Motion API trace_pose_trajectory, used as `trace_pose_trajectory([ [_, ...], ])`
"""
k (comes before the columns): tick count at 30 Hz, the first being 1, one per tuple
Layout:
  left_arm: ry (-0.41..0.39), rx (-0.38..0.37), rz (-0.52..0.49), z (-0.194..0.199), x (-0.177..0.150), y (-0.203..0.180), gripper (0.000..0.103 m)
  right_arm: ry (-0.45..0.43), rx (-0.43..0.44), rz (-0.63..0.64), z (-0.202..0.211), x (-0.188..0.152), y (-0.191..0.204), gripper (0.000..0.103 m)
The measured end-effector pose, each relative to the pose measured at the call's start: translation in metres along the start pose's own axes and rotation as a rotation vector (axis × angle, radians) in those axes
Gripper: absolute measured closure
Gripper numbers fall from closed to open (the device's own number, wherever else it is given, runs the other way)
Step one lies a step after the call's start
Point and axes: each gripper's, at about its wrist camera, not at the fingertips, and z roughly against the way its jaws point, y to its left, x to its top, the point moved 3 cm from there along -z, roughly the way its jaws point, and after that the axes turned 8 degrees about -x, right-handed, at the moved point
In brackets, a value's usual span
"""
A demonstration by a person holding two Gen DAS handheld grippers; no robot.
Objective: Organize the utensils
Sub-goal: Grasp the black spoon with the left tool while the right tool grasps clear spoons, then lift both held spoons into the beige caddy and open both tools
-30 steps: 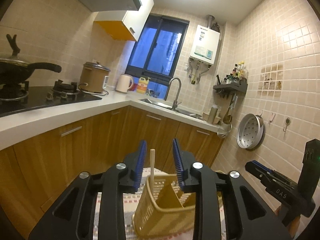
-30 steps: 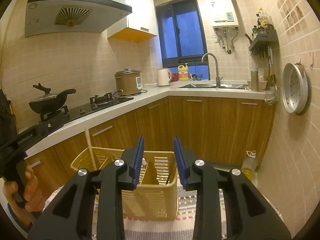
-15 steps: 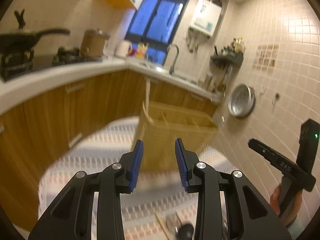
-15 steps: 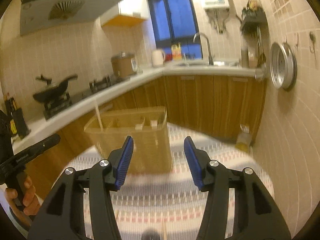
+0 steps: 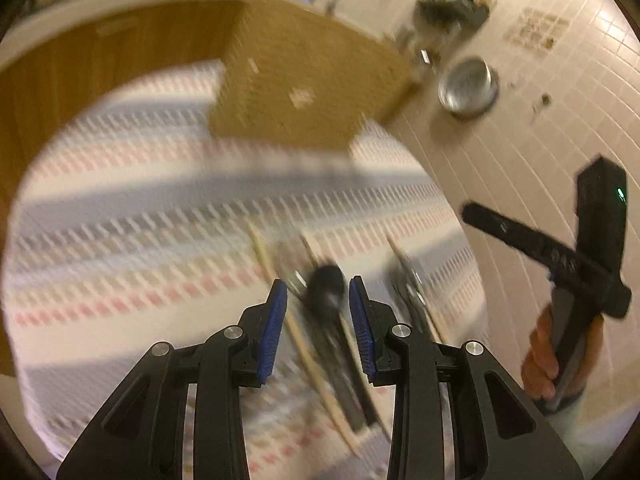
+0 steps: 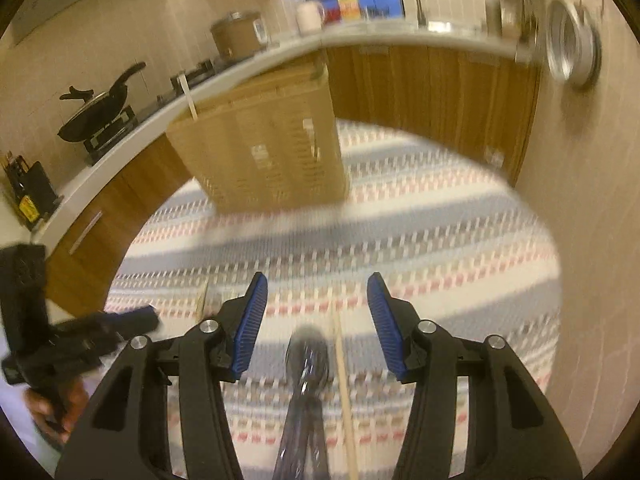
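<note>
A tan slotted utensil basket (image 5: pixel 304 80) stands at the far side of a striped mat (image 5: pixel 120 240); it also shows in the right wrist view (image 6: pixel 264 148) with one wooden chopstick (image 6: pixel 188 94) upright in it. A black spoon (image 5: pixel 326 290), wooden chopsticks (image 5: pixel 264 256) and more utensils (image 5: pixel 408 284) lie on the mat. My left gripper (image 5: pixel 318 296) is open, above the black spoon. My right gripper (image 6: pixel 316 300) is open wide above the black spoon (image 6: pixel 306 356) and a chopstick (image 6: pixel 344 380). Both views are blurred.
Wooden cabinets (image 6: pixel 432 88) and a white counter (image 6: pixel 240 68) curve behind the mat. A black pan (image 6: pixel 96 110) and a rice cooker (image 6: pixel 236 38) stand on the counter. A tiled wall (image 5: pixel 540 100) with a hanging metal steamer tray (image 5: pixel 468 90) is at the right.
Both grippers have tilted down and drawn back from the basket toward the utensils on the mat. The right gripper has opened wider. The black spoon has come between both pairs of fingers.
</note>
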Motion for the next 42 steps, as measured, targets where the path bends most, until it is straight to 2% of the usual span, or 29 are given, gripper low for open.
trace_pose_trajectory([
  [3, 0.051, -0.037, 0.013, -0.016, -0.009, -0.007, 0.073, 0.106, 0.042, -0.020, -0.009, -0.009, -0.003, 0.067],
  [6, 0.077, -0.030, 0.000, -0.027, -0.016, -0.014, 0.073, 0.178, 0.052, -0.006, -0.015, -0.023, 0.000, 0.070],
  [7, 0.088, -0.022, -0.006, -0.031, -0.019, -0.016, 0.073, 0.203, 0.063, 0.001, -0.017, -0.029, 0.002, 0.073],
  [12, 0.115, 0.041, -0.045, -0.046, -0.022, -0.025, 0.073, 0.255, 0.071, 0.021, -0.017, -0.052, 0.008, 0.073],
  [20, 0.145, 0.090, -0.088, -0.069, -0.027, -0.034, 0.073, 0.281, -0.001, 0.094, -0.029, -0.064, 0.023, 0.073],
  [22, 0.148, 0.091, -0.089, -0.069, -0.027, -0.033, 0.073, 0.287, -0.014, 0.110, -0.032, -0.065, 0.027, 0.080],
  [26, 0.161, 0.103, -0.092, -0.071, -0.026, -0.030, 0.073, 0.282, -0.035, 0.124, -0.037, -0.065, 0.028, 0.087],
  [27, 0.164, 0.103, -0.091, -0.072, -0.026, -0.029, 0.073, 0.280, -0.039, 0.126, -0.038, -0.064, 0.028, 0.092],
  [31, 0.168, 0.109, -0.083, -0.073, -0.023, -0.028, 0.073, 0.276, -0.032, 0.112, -0.038, -0.063, 0.023, 0.093],
  [34, 0.167, 0.141, -0.084, -0.075, -0.020, -0.026, 0.084, 0.270, -0.016, 0.100, -0.035, -0.062, 0.020, 0.093],
  [35, 0.169, 0.149, -0.083, -0.076, -0.020, -0.024, 0.094, 0.269, -0.015, 0.098, -0.034, -0.062, 0.019, 0.093],
  [38, 0.165, 0.130, -0.053, -0.075, -0.018, -0.019, 0.099, 0.259, -0.006, 0.089, -0.032, -0.061, 0.017, 0.093],
  [42, 0.132, 0.074, -0.034, -0.067, -0.019, -0.017, 0.099, 0.238, 0.002, 0.083, -0.027, -0.059, 0.015, 0.093],
])
